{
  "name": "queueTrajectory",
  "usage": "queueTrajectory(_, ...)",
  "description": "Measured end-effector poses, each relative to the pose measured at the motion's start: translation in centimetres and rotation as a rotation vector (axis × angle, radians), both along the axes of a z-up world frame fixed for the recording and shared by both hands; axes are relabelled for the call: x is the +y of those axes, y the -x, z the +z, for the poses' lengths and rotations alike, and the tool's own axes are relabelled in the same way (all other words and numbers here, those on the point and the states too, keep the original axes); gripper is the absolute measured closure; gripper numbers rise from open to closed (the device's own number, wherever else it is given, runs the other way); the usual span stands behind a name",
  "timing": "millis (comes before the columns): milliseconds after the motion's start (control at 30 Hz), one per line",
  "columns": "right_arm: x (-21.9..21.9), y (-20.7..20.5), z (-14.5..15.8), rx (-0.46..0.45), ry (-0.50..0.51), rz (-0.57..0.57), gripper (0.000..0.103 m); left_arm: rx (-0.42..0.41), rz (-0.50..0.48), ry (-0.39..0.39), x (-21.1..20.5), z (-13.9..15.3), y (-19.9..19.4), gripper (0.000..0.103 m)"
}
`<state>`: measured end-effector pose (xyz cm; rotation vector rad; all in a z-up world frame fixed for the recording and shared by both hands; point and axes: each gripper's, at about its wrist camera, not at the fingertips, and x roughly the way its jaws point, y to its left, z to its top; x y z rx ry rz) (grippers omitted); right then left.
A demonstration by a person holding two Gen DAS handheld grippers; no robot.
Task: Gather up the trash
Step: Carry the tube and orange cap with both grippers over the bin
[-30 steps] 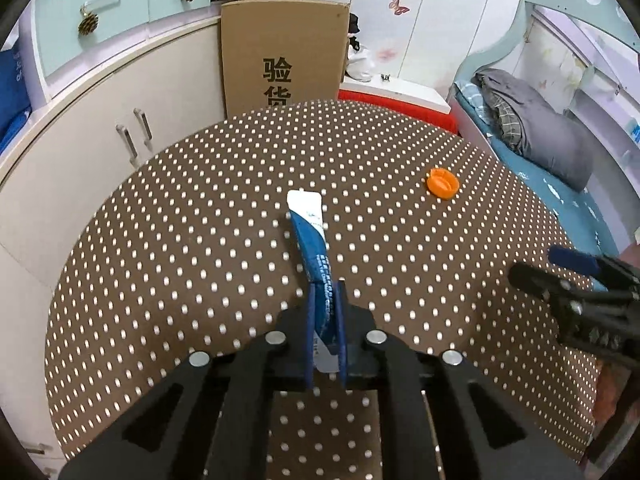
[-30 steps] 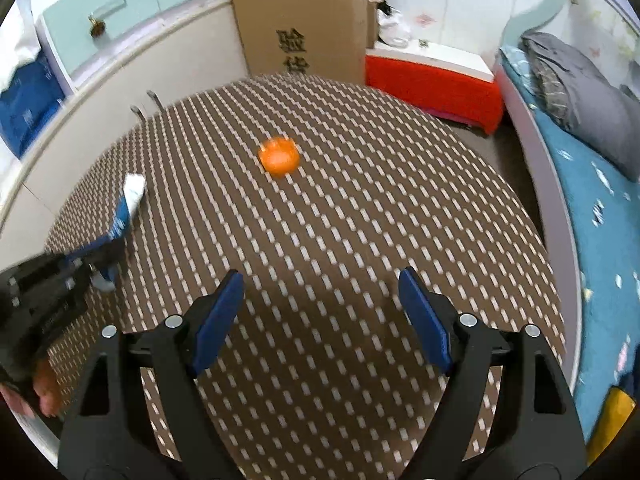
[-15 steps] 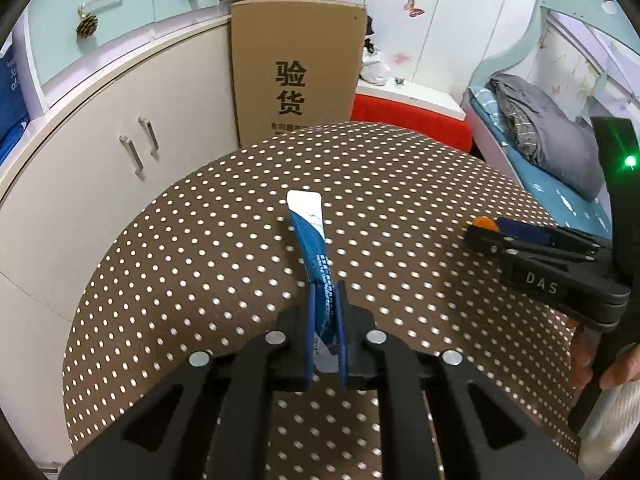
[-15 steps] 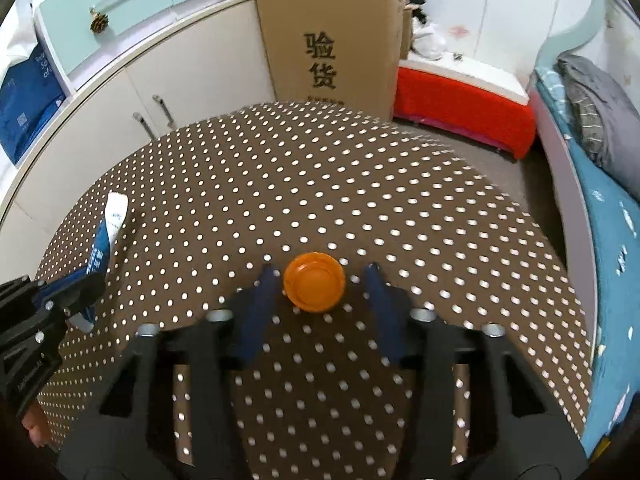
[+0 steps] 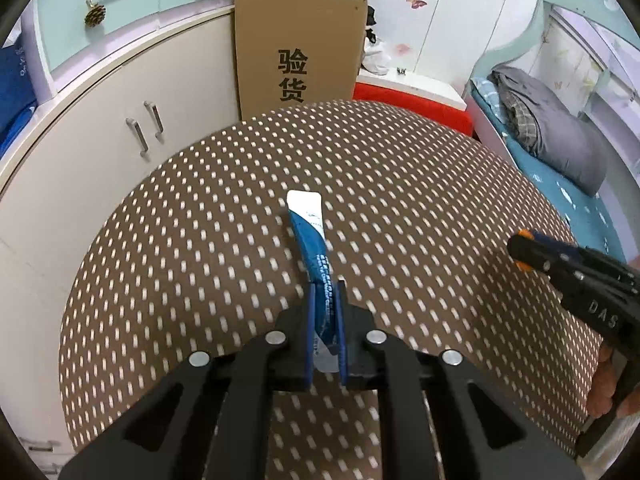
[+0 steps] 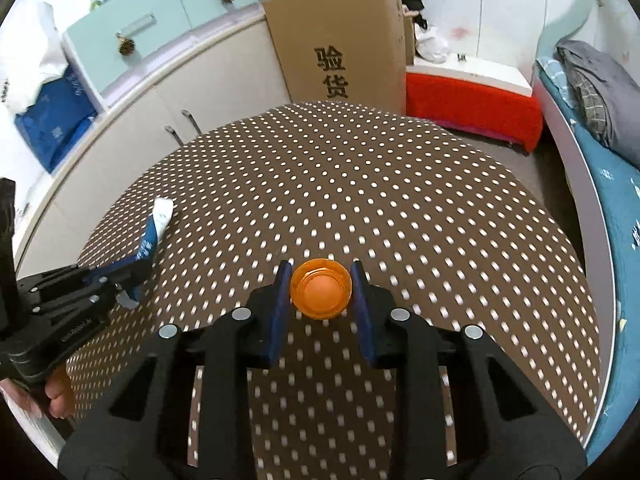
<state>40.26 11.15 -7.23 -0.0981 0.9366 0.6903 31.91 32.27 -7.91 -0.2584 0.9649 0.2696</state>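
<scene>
A blue and white squeezed tube (image 5: 310, 224) sticks out forward from my left gripper (image 5: 325, 292), which is shut on its lower end above the brown polka-dot table (image 5: 200, 240). My right gripper (image 6: 321, 280) is shut on an orange bottle cap (image 6: 321, 290), with a blue pad pressing on each side of it. In the left wrist view the right gripper (image 5: 520, 248) reaches in from the right edge, slivers of orange showing at its tip. In the right wrist view the left gripper (image 6: 136, 268) and the tube (image 6: 158, 220) are at the left.
A tall cardboard box (image 5: 298, 48) with printed characters leans behind the table. Cream cabinets (image 5: 120, 120) curve along the left. A red bench (image 6: 472, 96) and a bed (image 6: 600, 160) with grey bedding lie to the right. A hand (image 6: 56, 396) holds the left gripper's handle.
My right gripper came forward to the orange cap with its jaws wide, then shut on it. The left gripper has kept its hold on the tube.
</scene>
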Motion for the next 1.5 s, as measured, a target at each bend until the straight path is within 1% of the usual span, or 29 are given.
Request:
queueTrajectory(100, -1.5, 0.9, -0.2, 0.009, 0.005, -0.011, 0.074, -0.012, -0.004, 0.026, -1.6, 0.1, 1.1, 0.094)
queueTrajectory(233, -4.2, 2.4, -0.2, 0.001, 0.003, -0.029, 0.074, 0.005, -0.041, 0.004, -5.0, -0.3, 1.6, 0.094)
queueTrajectory(433, -8.9, 4.3, 0.0, -0.013, -0.003, -0.073, 0.074, 0.002, -0.102, 0.007, -10.0, -0.4, 1.9, 0.094)
queueTrajectory(533, -11.3, 4.9, -0.2, -0.015, -0.001, -0.103, 0.074, -0.01, -0.149, 0.005, -13.3, -0.1, 1.8, 0.094)
queueTrajectory(633, -14.9, 5.6, -0.2, -0.02, -0.003, -0.16, 0.074, -0.018, -0.196, -0.003, -16.6, 0.2, 1.8, 0.094)
queueTrajectory(700, -17.1, 5.9, -0.3, -0.024, 0.0, -0.196, 0.074, -0.034, -0.24, 0.0, -19.1, 0.4, 1.8, 0.094)
queueTrajectory(933, -25.0, 7.4, -0.8, -0.024, 0.0, -0.329, 0.074, -0.045, -0.397, 0.004, -28.0, 0.5, 1.6, 0.094)
queueTrajectory(1000, -28.5, 7.9, -1.2, -0.013, 0.008, -0.393, 0.074, -0.046, -0.453, 0.009, -30.9, 0.4, 1.5, 0.094)
queueTrajectory(1033, -28.5, 7.9, -1.2, -0.013, 0.008, -0.393, 0.074, -0.044, -0.468, 0.01, -31.7, 0.3, 1.4, 0.094)
queueTrajectory(1067, -30.0, 8.3, -1.5, -0.011, 0.014, -0.418, 0.074, -0.038, -0.491, 0.007, -33.2, 0.1, 1.3, 0.094)
queueTrajectory(1133, -31.7, 8.7, -1.9, -0.003, 0.016, -0.45, 0.074, -0.032, -0.53, 0.011, -35.1, -0.3, 1.4, 0.094)
queueTrajectory(1167, -33.8, 9.1, -2.4, 0.009, 0.021, -0.486, 0.074, -0.024, -0.557, 0.013, -36.6, -0.6, 1.3, 0.094)
queueTrajectory(1233, -35.7, 9.4, -3.1, 0.024, 0.029, -0.516, 0.073, -0.017, -0.599, 0.012, -38.7, -1.0, 1.2, 0.094)
queueTrajectory(1267, -35.7, 9.4, -3.1, 0.024, 0.029, -0.516, 0.073, -0.01, -0.623, 0.013, -39.8, -1.4, 0.8, 0.094)
queueTrajectory(1300, -37.1, 9.6, -3.8, 0.039, 0.037, -0.542, 0.073, -0.002, -0.638, 0.015, -40.7, -1.7, 0.7, 0.094)
queueTrajectory(1367, -38.9, 9.9, -4.7, 0.063, 0.043, -0.575, 0.073, 0.019, -0.667, 0.017, -42.6, -2.6, 0.7, 0.094)
queueTrajectory(1467, -40.9, 10.2, -6.2, 0.095, 0.063, -0.613, 0.073, 0.066, -0.715, 0.019, -45.6, -4.6, 0.3, 0.094)
queueTrajectory(1500, -41.4, 10.3, -6.7, 0.104, 0.069, -0.621, 0.073, 0.079, -0.724, 0.021, -46.0, -5.1, 0.2, 0.094)
